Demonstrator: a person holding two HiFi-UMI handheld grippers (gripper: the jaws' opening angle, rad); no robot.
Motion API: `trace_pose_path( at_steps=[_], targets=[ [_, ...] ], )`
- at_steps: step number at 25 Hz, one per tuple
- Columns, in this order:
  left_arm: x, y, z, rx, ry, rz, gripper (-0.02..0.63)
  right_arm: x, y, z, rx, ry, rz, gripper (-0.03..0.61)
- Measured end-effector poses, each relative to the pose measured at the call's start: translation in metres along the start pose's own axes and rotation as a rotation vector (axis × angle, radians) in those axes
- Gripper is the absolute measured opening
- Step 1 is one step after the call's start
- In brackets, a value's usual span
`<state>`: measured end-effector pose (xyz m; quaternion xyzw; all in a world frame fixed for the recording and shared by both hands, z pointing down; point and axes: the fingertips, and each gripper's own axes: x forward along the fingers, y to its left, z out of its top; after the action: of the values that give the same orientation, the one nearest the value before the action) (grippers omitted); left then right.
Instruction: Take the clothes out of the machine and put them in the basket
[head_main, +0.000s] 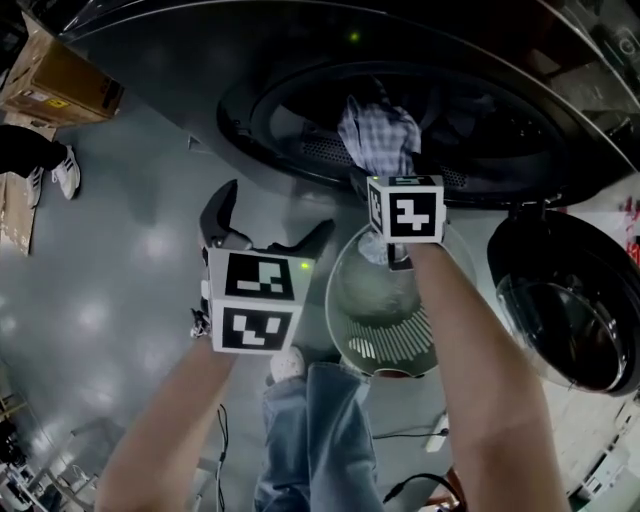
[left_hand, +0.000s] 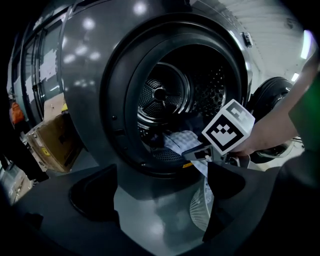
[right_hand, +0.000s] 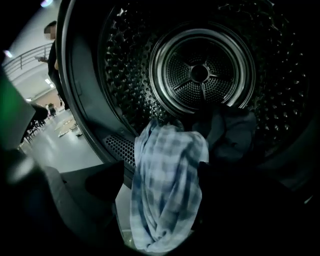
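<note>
The checked cloth (right_hand: 167, 200) hangs between the right tool's (right_hand: 161, 172) parted jaws.

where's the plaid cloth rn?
Head view, upper centre: the plaid cloth hangs over the lower drum rim, just beyond the right gripper.

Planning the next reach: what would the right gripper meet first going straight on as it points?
Most likely the checked cloth hanging over the drum's lip, directly ahead; how near is unclear.

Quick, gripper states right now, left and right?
Left gripper: open, nothing between its jaws.
Right gripper: open, plaid cloth between its jaws, apparently not clamped yet.
</note>
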<state>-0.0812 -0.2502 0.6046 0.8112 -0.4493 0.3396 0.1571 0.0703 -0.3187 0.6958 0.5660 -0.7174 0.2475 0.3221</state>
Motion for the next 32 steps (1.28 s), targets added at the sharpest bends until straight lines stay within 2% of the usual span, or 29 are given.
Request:
trace_pose_path(
  at_steps=[2, 3, 4, 5, 6, 15, 25, 32],
  targets=[
    [0.003, 0.001, 0.000, -0.013, 0.000, -0.001, 0.565, 0.004, -0.001, -0.005, -0.016, 0.030, -0.019, 0.447],
    [0.003, 0.001, 0.002, -0.016, -0.002, 0.000, 0.565, 0.003, -0.003, -0.009, -0.020, 0.053, -0.036, 0.419],
    [0.004, 0.002, 0.004, -0.018, -0.006, 0.000, 0.565, 0.000, -0.007, -0.013, -0.024, 0.080, -0.059, 0.240],
    [0.004, 0.003, 0.005, -0.022, -0.009, 0.000, 0.565, -0.004, -0.011, -0.015, -0.028, 0.097, -0.080, 0.088],
    [0.003, 0.004, 0.006, -0.029, -0.011, 0.001, 0.565, -0.008, -0.015, -0.013, -0.031, 0.096, -0.087, 0.067],
    [-0.013, 0.000, 0.014, -0.074, -0.013, 0.011, 0.565, -0.053, -0.010, 0.001, -0.084, 0.019, 0.000, 0.057],
    [-0.049, -0.013, 0.037, -0.089, -0.033, 0.013, 0.547, -0.123, -0.010, 0.014, -0.091, -0.030, 0.017, 0.055],
    [-0.073, -0.018, 0.043, -0.142, -0.053, 0.023, 0.514, -0.167, -0.001, 0.020, -0.116, -0.053, 0.021, 0.057]
  ],
)
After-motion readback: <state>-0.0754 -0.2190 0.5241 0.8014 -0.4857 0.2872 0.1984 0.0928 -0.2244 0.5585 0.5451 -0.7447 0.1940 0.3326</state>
